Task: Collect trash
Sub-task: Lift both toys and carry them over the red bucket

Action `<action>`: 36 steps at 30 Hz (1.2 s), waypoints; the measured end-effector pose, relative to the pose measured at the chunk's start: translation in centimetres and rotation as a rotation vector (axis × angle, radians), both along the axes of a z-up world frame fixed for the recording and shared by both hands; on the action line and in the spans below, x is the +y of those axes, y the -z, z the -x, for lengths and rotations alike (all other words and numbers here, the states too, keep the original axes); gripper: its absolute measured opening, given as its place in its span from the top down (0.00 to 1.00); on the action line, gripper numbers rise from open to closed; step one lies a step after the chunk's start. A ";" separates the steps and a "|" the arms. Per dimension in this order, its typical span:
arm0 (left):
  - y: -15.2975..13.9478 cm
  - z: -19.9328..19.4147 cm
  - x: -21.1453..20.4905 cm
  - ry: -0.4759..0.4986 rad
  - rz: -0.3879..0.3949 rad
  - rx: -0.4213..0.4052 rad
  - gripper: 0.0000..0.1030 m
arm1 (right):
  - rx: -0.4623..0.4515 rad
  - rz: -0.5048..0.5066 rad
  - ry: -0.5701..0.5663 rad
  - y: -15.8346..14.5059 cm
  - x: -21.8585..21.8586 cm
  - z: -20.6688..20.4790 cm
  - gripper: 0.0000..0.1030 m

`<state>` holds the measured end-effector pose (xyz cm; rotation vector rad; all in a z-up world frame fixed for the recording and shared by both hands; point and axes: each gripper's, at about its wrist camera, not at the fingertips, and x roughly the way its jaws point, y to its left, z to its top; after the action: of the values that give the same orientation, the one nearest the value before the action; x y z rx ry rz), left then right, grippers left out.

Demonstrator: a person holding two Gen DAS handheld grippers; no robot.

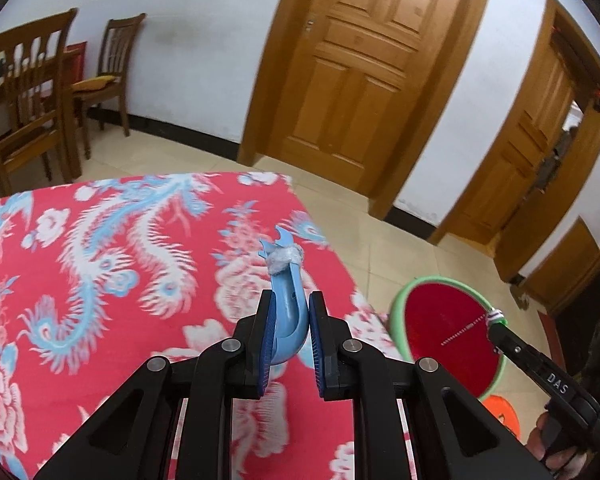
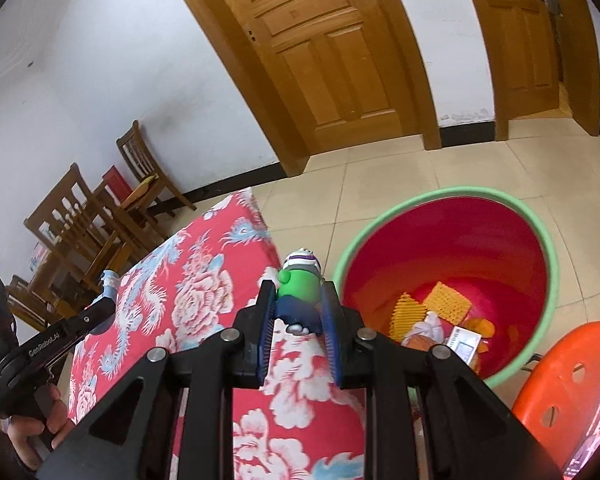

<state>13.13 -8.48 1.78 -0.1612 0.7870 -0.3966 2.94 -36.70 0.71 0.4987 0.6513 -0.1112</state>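
Left wrist view: the left gripper is clenched on a light blue plastic toy, both ribbed blue pads pressing its curved body. A small tuft of white fluff sits on the toy near its forked upper end. The toy is held above the table, which is covered with a red cloth printed with blue phoenixes and white flowers. To the right, on the tiled floor, stands the trash bucket, red inside with a green rim. The right gripper reaches in front of the bucket, gripped by a hand at the lower right edge.

Right wrist view: the right gripper is clenched on a toy figure with a green body, dark blue lower part and white striped head. The figure is held over the table's right edge, just beside the bucket. Inside the bucket lie yellow waffle-textured pieces, a white crumpled item and a small printed card. An orange plastic stool stands beside the bucket, at lower right. Wooden chairs and wooden doors line the white wall.
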 end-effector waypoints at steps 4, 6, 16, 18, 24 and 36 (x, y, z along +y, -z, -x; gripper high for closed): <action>0.0 0.3 -2.2 0.048 -0.016 0.000 0.84 | 0.005 -0.007 0.030 0.3 -1.4 0.6 0.76; 0.1 0.4 -3.1 0.065 -0.025 0.003 0.84 | 0.010 -0.012 0.044 0.5 -2.0 0.8 0.75; 1.5 0.7 -7.8 0.161 -0.058 0.031 0.84 | 0.041 -0.046 0.096 2.5 -5.0 1.3 0.76; 1.9 0.7 -8.7 0.176 -0.063 0.040 0.84 | 0.046 -0.052 0.103 2.8 -5.4 1.4 0.76; 2.9 1.1 -11.7 0.237 -0.083 0.053 0.84 | 0.063 -0.059 0.139 3.7 -6.7 1.6 0.76; 5.1 1.3 -17.2 0.362 -0.123 0.073 0.84 | 0.095 -0.071 0.208 5.6 -9.2 1.7 0.75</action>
<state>11.82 -25.68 -3.31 0.0849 0.9127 -0.6854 1.28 -45.87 -4.94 0.6318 0.6972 -0.3105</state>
